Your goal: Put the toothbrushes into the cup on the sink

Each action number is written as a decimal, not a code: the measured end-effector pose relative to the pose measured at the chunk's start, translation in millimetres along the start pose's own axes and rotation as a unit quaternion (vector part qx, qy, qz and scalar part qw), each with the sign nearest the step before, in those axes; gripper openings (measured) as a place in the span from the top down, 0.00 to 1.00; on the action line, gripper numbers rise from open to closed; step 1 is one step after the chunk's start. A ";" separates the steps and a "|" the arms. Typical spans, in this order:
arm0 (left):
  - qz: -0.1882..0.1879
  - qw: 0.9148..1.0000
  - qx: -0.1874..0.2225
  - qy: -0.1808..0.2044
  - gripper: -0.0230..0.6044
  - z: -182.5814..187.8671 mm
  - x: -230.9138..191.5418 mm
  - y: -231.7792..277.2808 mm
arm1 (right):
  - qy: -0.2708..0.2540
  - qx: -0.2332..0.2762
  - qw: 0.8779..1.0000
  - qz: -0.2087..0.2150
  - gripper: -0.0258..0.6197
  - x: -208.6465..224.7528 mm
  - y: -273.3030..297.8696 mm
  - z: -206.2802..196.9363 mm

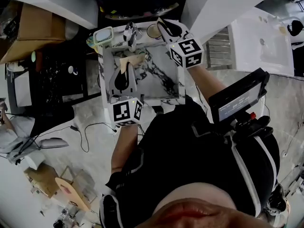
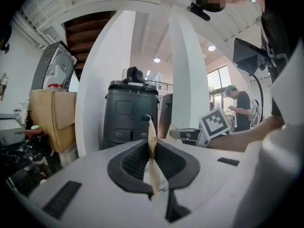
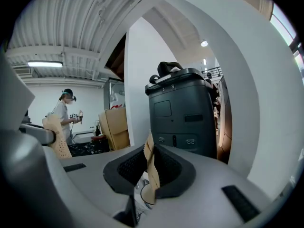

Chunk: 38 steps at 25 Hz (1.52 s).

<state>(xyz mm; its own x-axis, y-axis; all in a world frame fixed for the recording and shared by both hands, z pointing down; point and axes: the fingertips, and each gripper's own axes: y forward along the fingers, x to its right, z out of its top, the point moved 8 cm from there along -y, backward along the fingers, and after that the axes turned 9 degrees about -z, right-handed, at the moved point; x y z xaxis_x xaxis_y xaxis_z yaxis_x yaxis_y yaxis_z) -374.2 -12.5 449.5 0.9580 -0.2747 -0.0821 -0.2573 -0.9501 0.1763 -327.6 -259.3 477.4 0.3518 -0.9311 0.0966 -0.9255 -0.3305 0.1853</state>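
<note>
Head view: left gripper (image 1: 124,75) over the marble sink (image 1: 159,80), jaws clamped on a thin tan toothbrush (image 1: 134,60); right gripper (image 1: 165,26) at the sink's back rim beside the cup (image 1: 152,31), jaws nearly together, pinching a second tan toothbrush (image 3: 151,170).

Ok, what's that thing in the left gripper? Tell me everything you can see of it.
It is a thin, flat tan toothbrush, wood or bamboo by its look. The left gripper is shut on it: the jaws pinch its flat sides, and it stands on edge between them, one end poking past the jaw tips. In the head view that end hangs over the marbled sink, touching nothing else visible. No bristles can be made out.
</note>
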 end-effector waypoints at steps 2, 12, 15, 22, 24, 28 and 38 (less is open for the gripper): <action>0.004 1.000 -0.006 -0.001 0.89 -4.8 0.0 0.0 | 0.001 -0.006 1.000 0.002 0.88 1.8 7.3 -9.3; 0.013 1.000 -0.026 -0.007 0.89 -17.9 -0.3 -4.8 | -0.002 -0.027 1.000 -0.009 0.88 12.1 26.6 -47.8; 0.013 1.000 -0.027 -0.006 0.89 -18.4 -1.9 -8.4 | 0.001 -0.023 1.000 -0.013 0.88 11.7 28.3 -50.0; 0.008 1.000 -0.025 -0.007 0.89 -15.7 -1.3 -12.1 | 0.004 -0.026 0.999 -0.022 0.88 14.6 27.7 -49.4; 0.006 1.000 -0.024 -0.006 0.89 -15.8 -3.8 -12.2 | 0.006 -0.025 0.999 -0.030 0.88 15.1 29.9 -51.5; -0.001 1.000 -0.019 -0.003 0.89 -12.9 -8.3 -14.6 | -0.018 -0.025 0.998 -0.051 0.83 17.1 28.9 -49.3; -0.036 0.999 0.006 0.004 0.89 1.4 -20.1 -25.3 | -0.029 -0.005 0.993 -0.116 0.75 15.9 -9.4 -24.7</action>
<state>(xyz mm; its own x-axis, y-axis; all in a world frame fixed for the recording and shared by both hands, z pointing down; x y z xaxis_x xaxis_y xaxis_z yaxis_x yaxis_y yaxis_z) -387.1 16.8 445.3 0.9749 -0.2052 -0.0867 -0.1898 -0.9689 0.1589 -309.9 -267.2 501.3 0.5462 -0.8376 -0.0063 -0.8189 -0.5355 0.2065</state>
